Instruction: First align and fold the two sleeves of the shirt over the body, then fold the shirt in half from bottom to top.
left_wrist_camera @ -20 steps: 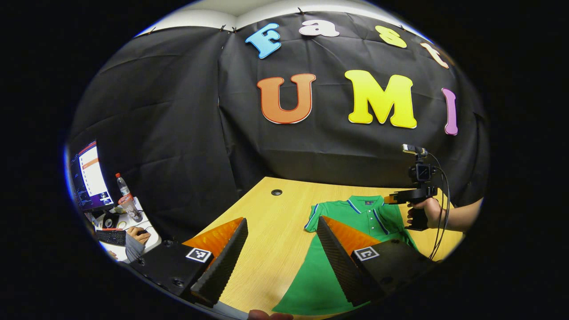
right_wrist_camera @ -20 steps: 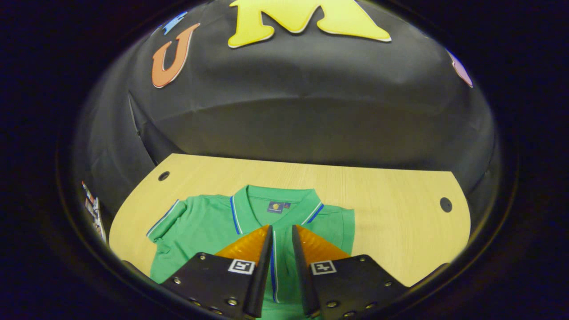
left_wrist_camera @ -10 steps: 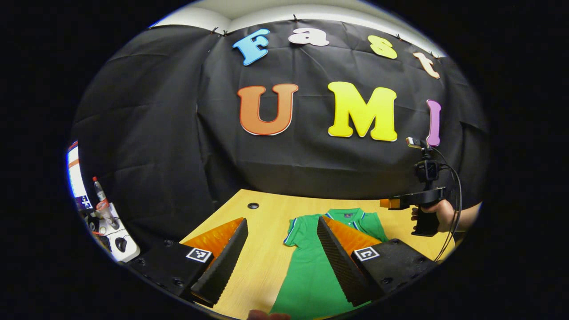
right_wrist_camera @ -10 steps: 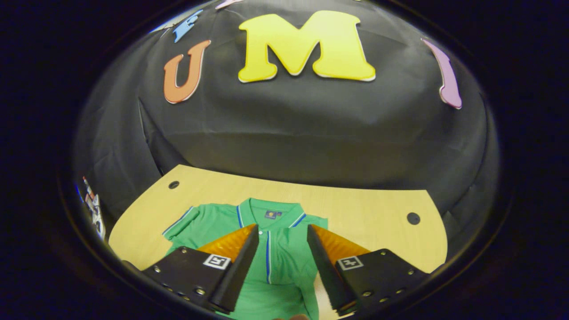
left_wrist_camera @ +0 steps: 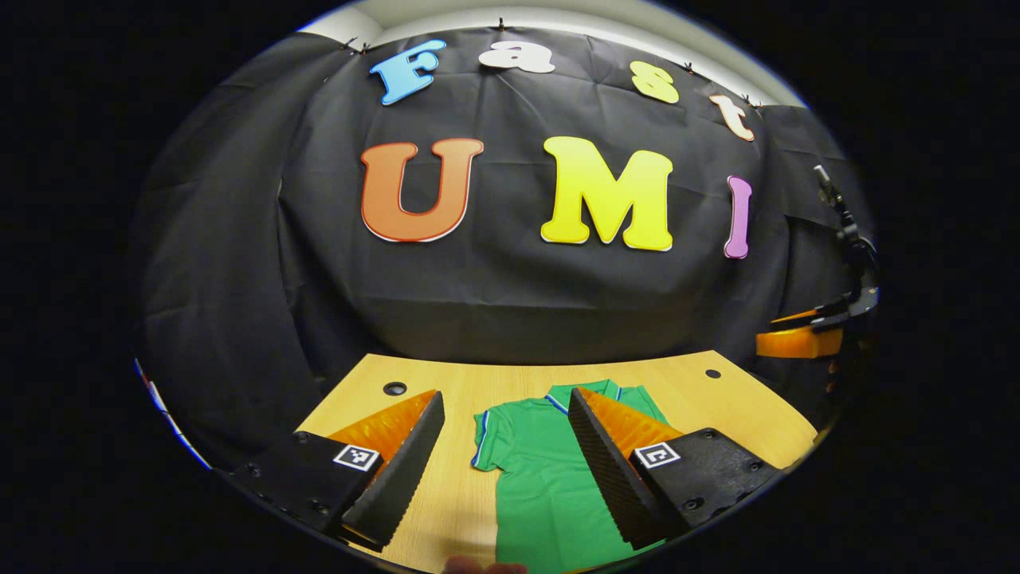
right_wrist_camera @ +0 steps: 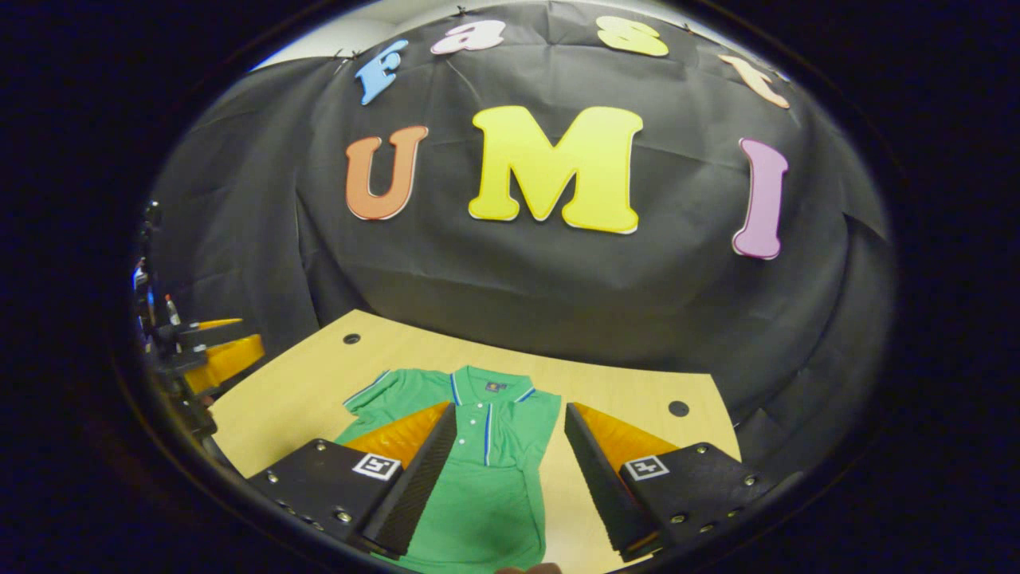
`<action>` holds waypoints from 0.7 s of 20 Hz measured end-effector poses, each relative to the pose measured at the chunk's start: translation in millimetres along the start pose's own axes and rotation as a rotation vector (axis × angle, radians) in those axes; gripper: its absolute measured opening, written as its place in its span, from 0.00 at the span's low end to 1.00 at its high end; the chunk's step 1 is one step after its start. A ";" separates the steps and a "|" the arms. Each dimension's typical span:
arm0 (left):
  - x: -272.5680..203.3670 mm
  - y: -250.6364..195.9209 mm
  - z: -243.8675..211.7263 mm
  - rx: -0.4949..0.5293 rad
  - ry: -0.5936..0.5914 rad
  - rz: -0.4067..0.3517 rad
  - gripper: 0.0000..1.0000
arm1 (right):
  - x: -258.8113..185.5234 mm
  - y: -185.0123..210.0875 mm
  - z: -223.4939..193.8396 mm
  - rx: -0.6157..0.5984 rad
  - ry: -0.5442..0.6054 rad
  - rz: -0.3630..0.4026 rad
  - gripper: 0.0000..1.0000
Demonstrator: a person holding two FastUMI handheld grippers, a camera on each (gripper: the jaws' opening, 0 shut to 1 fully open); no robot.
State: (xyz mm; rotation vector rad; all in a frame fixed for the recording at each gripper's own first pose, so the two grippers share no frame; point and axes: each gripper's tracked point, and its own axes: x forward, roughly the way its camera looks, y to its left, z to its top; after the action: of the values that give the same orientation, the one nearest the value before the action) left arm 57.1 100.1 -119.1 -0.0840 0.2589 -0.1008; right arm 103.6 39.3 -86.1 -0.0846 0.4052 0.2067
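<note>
Green shirt [right_wrist_camera: 478, 470] lies flat on the table [right_wrist_camera: 295, 391], right sleeve folded, left sleeve [left_wrist_camera: 488, 430] out. Both hand-held grippers, left [left_wrist_camera: 498, 470] and right [right_wrist_camera: 504, 478], hover wide open, empty. Best pinch the left cuff, lay it squarely over the body.

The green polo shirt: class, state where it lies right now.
The green polo shirt lies flat on the wooden table, collar toward the black cloth wall; in the right gripper view it sits between the table's two round holes, below the open right gripper.
</note>
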 end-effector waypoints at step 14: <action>155.4 41.2 -160.6 -0.079 0.272 -0.024 0.95 | -80.8 -31.5 -29.2 0.091 0.099 -0.182 0.85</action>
State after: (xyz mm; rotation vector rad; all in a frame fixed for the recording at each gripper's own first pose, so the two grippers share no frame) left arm 168.5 112.6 -316.7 -0.1526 0.5336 -0.1265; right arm 26.6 -9.8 -79.2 -0.0418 0.5021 0.0048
